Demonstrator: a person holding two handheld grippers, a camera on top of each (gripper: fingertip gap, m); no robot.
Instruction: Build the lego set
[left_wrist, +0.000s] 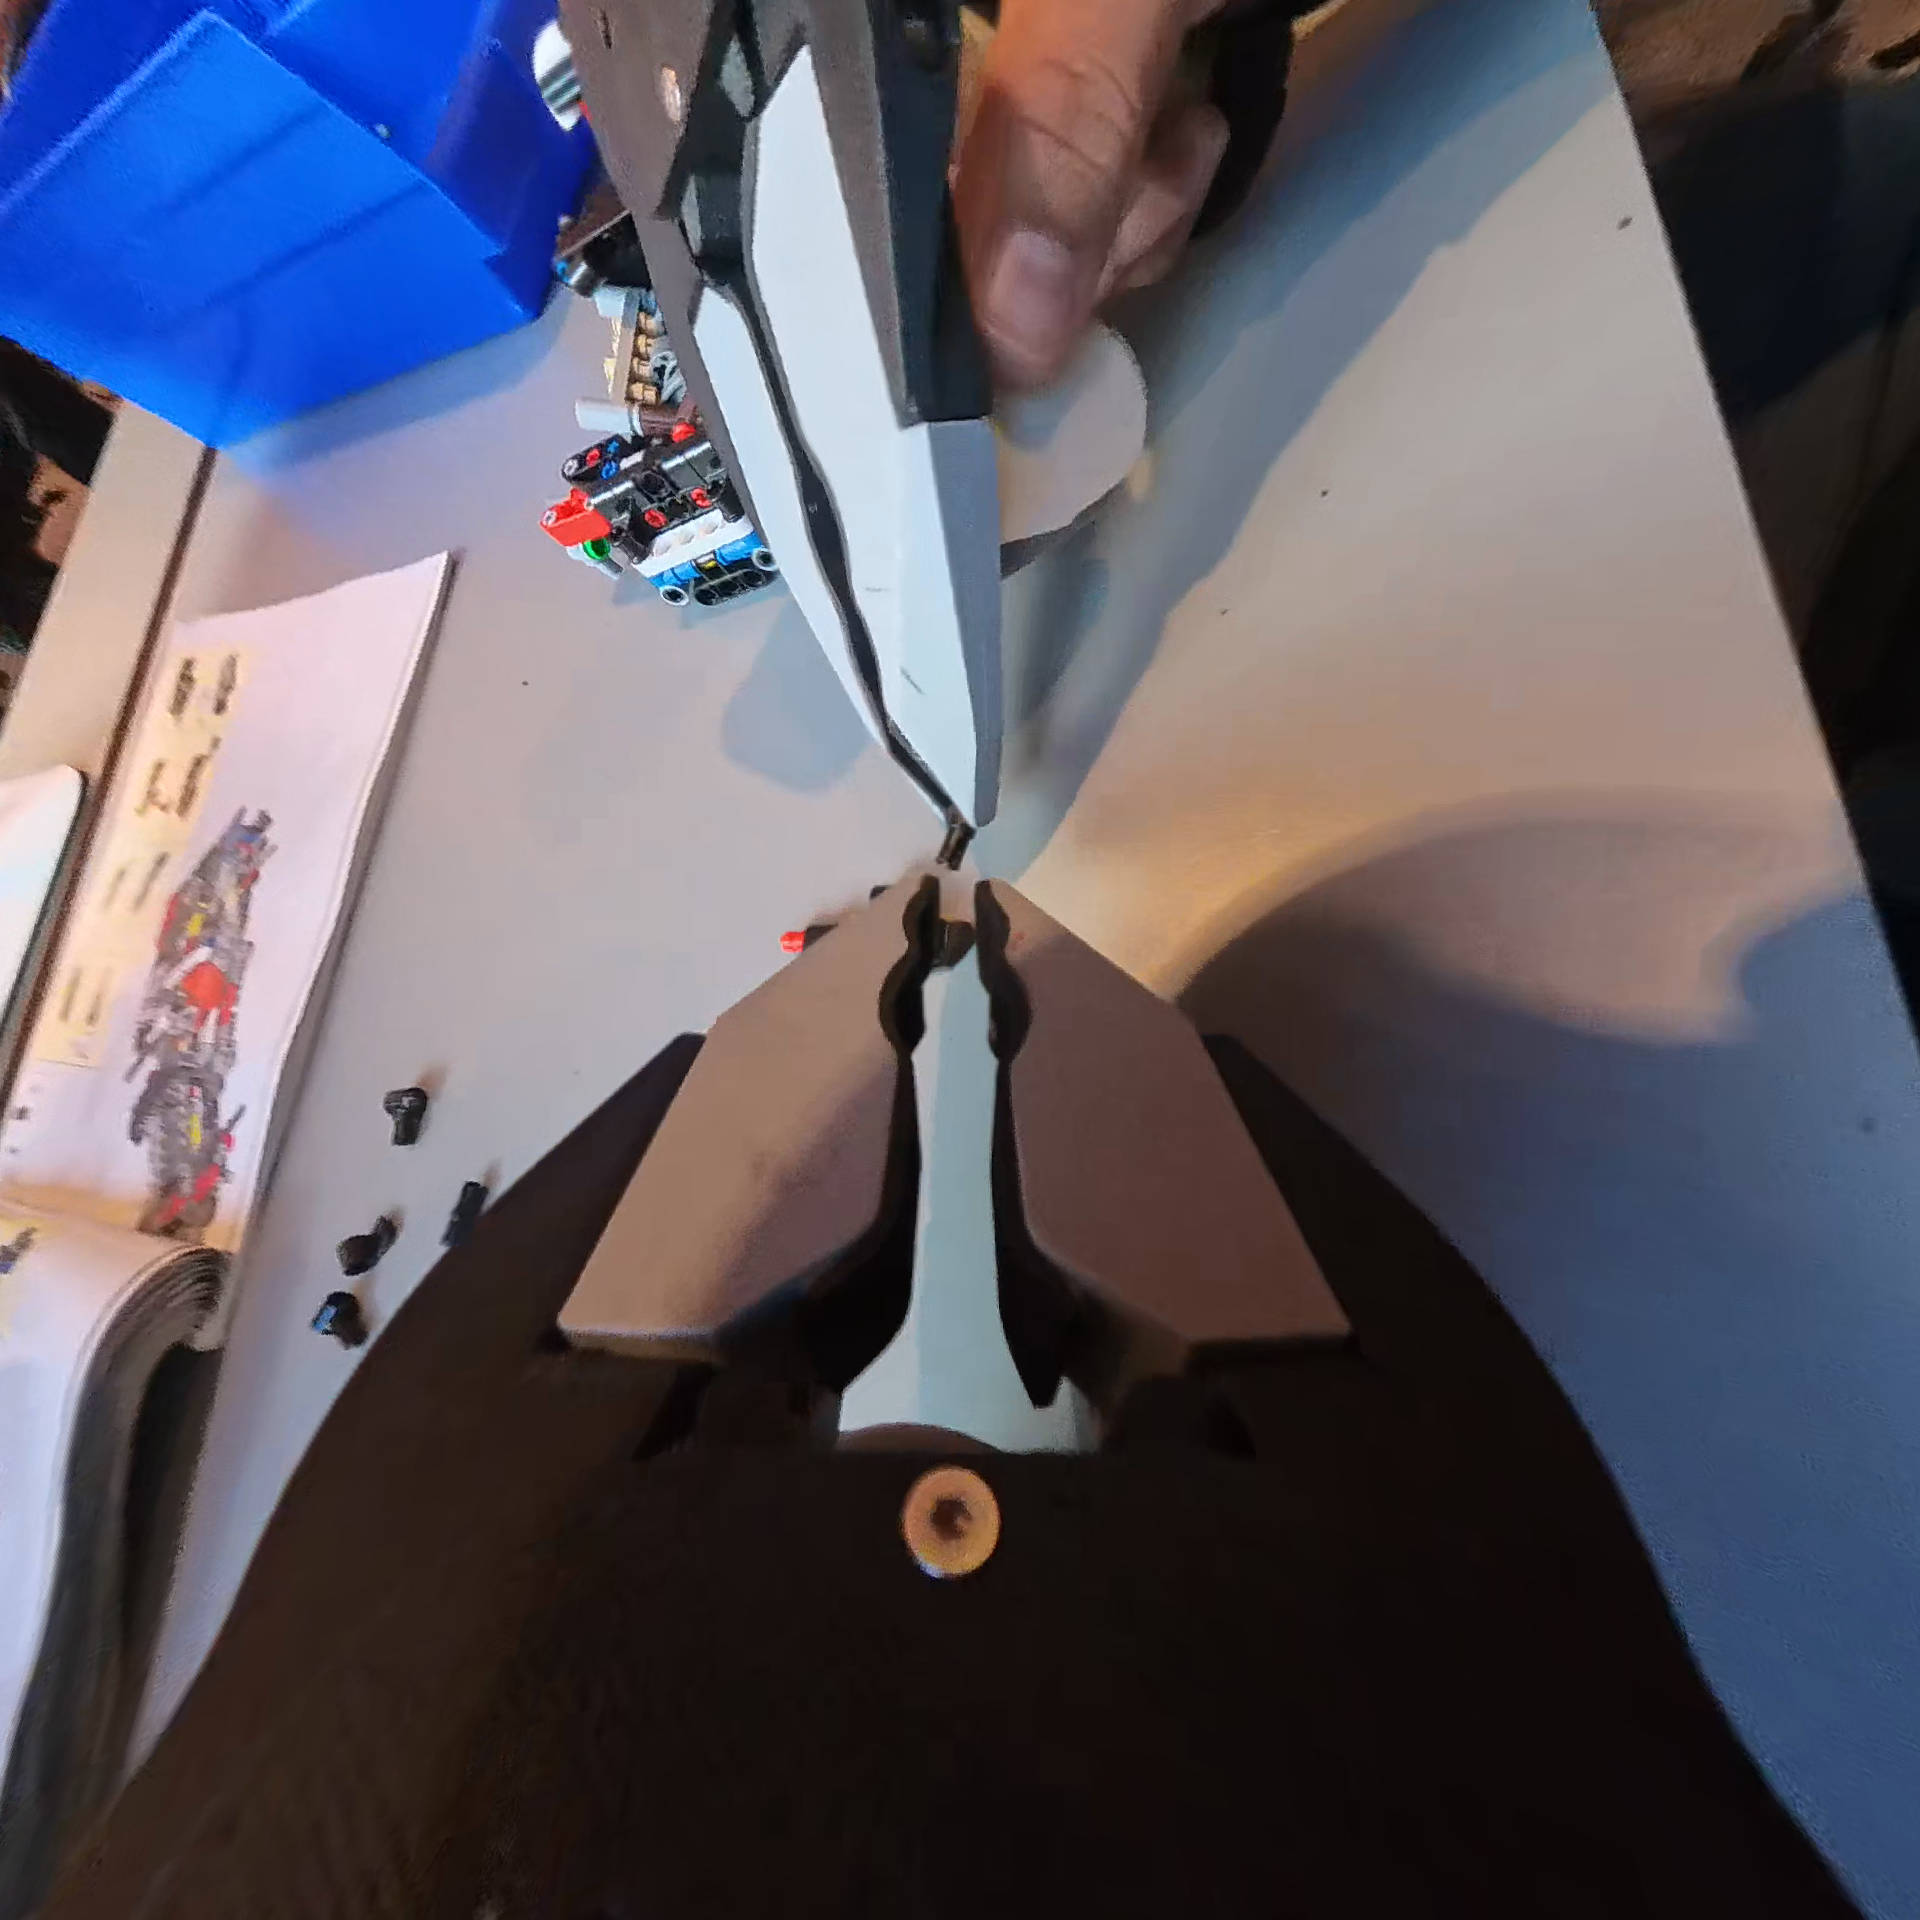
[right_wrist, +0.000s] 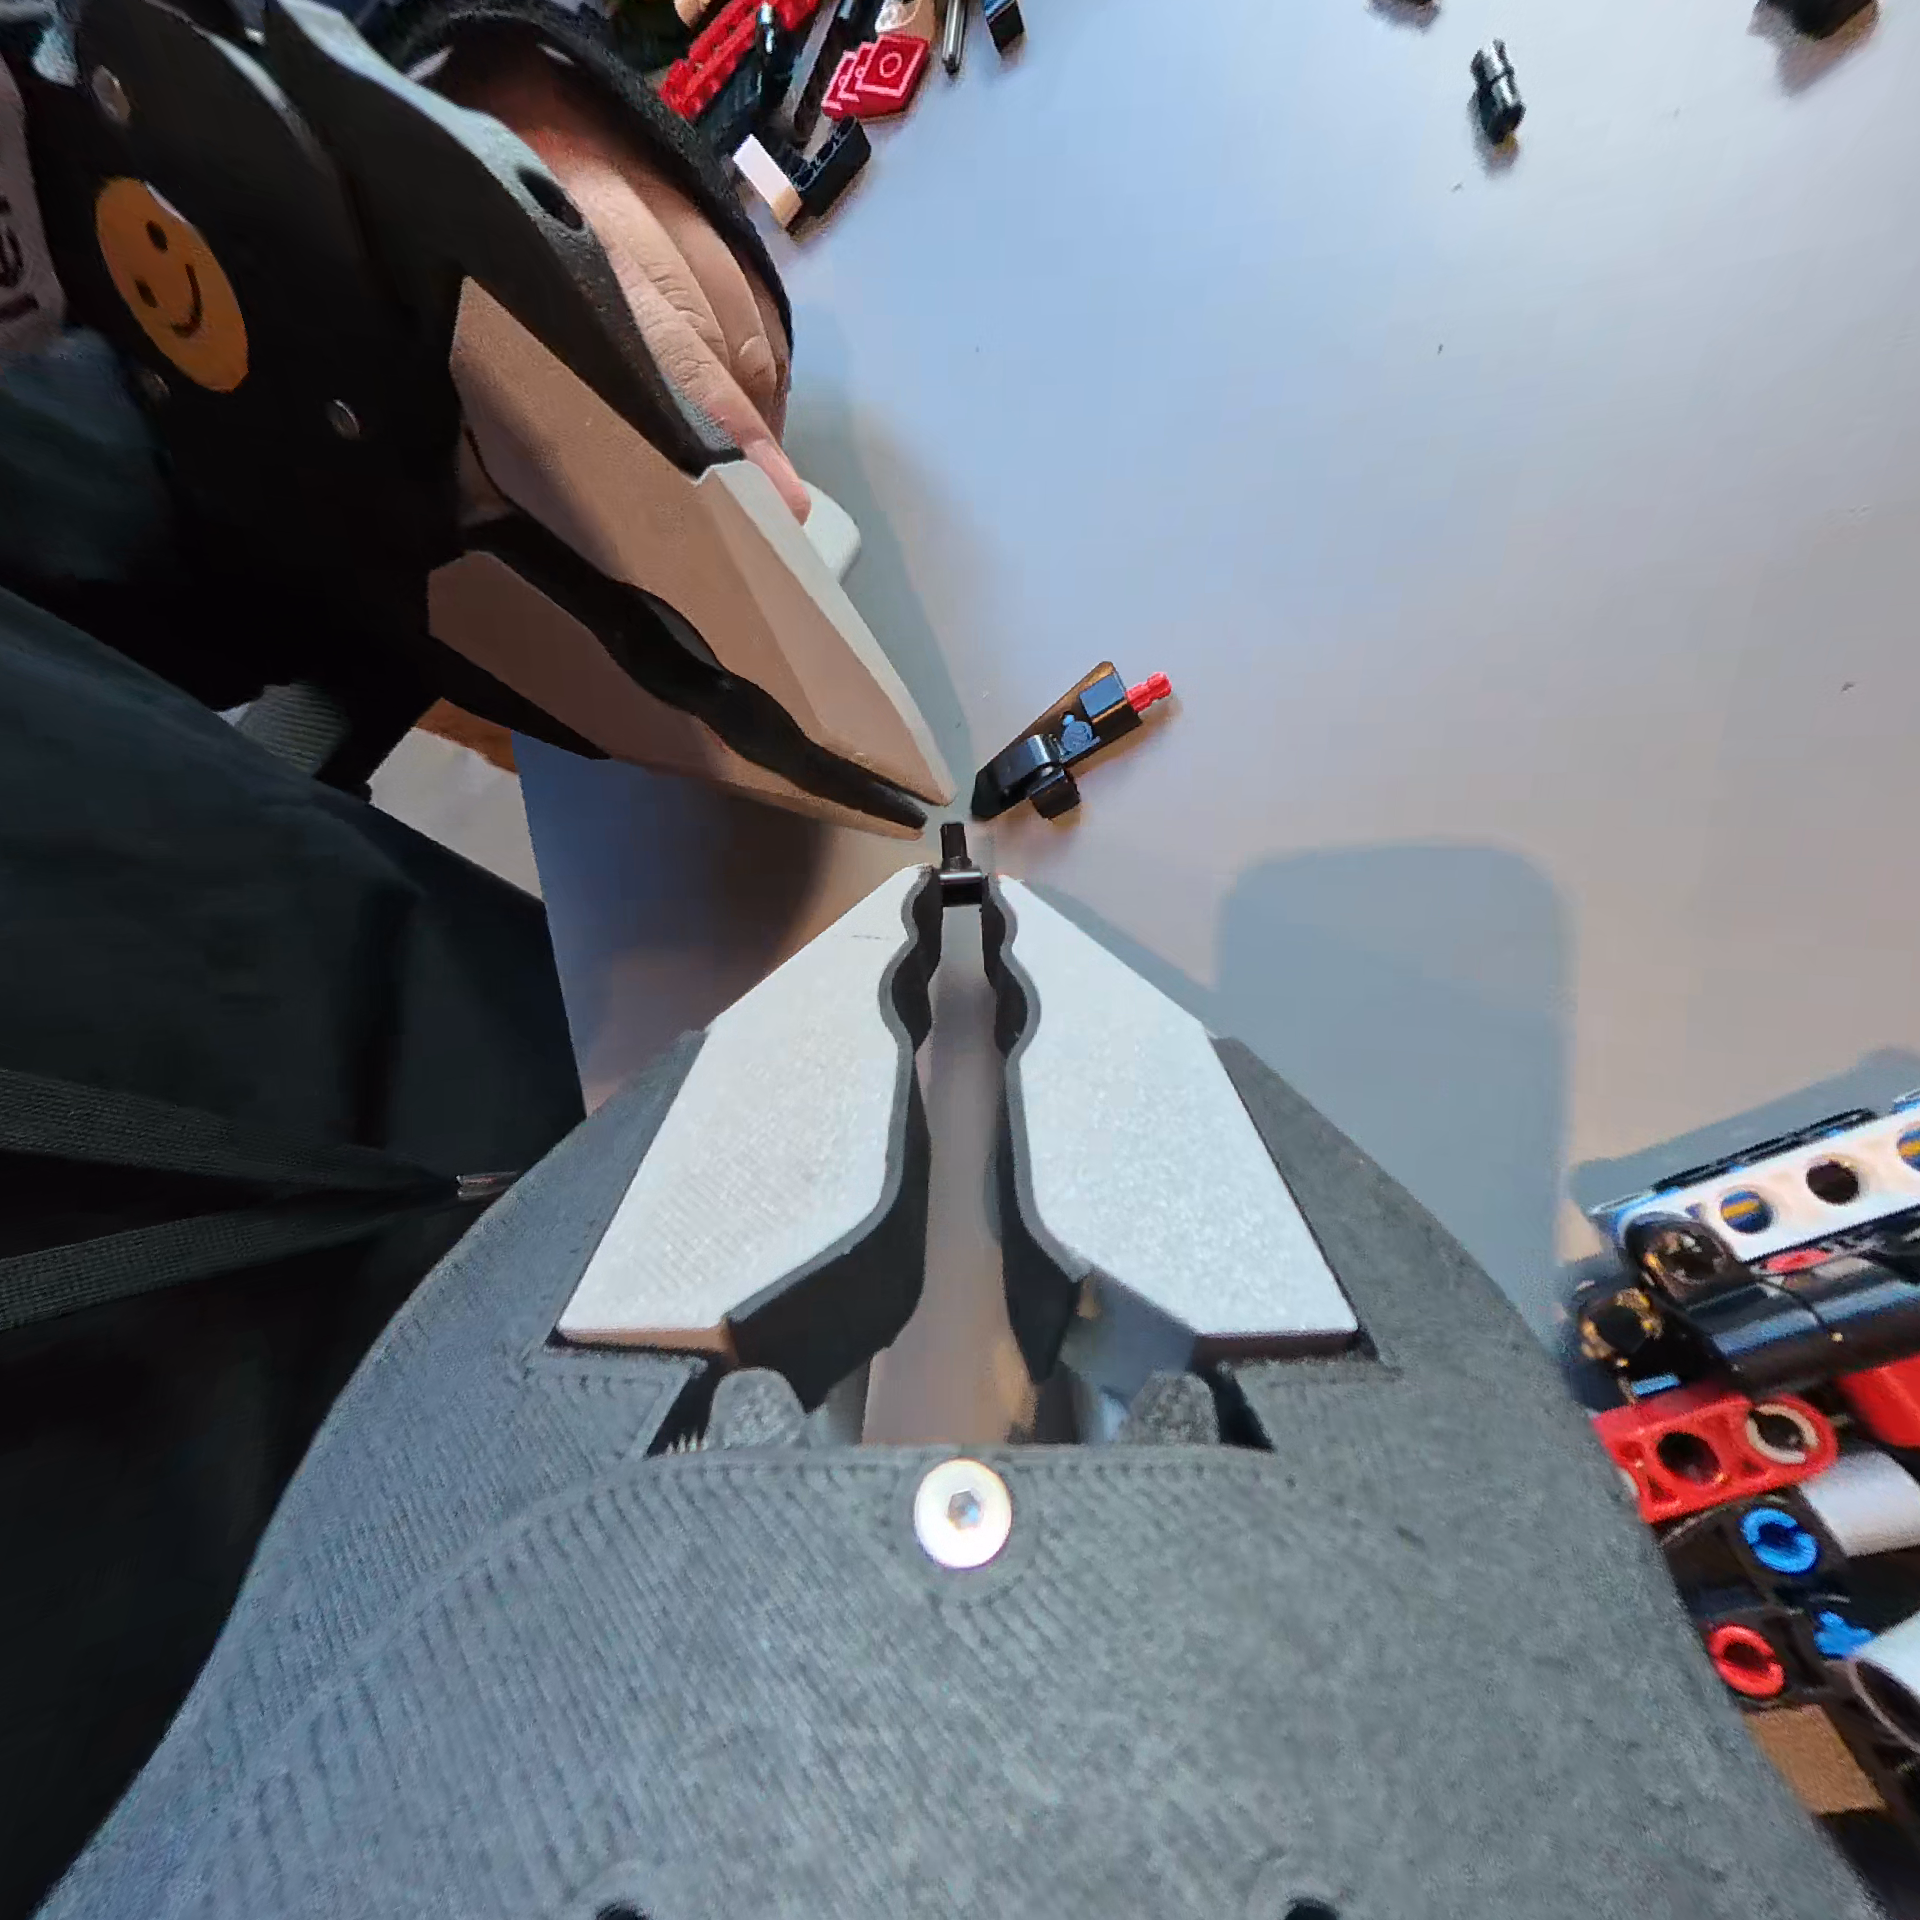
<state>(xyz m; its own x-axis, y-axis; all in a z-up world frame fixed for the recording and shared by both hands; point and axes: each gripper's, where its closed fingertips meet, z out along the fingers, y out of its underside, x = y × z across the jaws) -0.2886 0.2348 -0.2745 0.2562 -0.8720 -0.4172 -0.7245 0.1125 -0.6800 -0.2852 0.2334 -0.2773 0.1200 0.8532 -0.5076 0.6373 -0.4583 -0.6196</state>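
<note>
My right gripper (right_wrist: 961, 883) is shut on a small black pin (right_wrist: 954, 847) that sticks out past its tips. It shows from above in the left wrist view (left_wrist: 961, 821), with the pin (left_wrist: 954, 844) pointing down. My left gripper (left_wrist: 956, 914) is shut on a small black piece (left_wrist: 951, 940). Its tips (right_wrist: 935, 808) sit just above the right gripper's pin, almost touching it. A black piece with a red pin (right_wrist: 1070, 743) lies on the table (right_wrist: 1351, 468) just beside both tips; it is partly hidden behind my left finger in the left wrist view (left_wrist: 805, 935).
A partly built model (left_wrist: 655, 509) (right_wrist: 1766, 1351) stands on the table. Blue bins (left_wrist: 260, 208) stand behind it. An open instruction booklet (left_wrist: 260, 883) lies at the left, with several loose black pins (left_wrist: 405, 1112) near it. A pile of parts (right_wrist: 810, 94) lies far off. Both grippers' tips are close together, under 4 cm apart.
</note>
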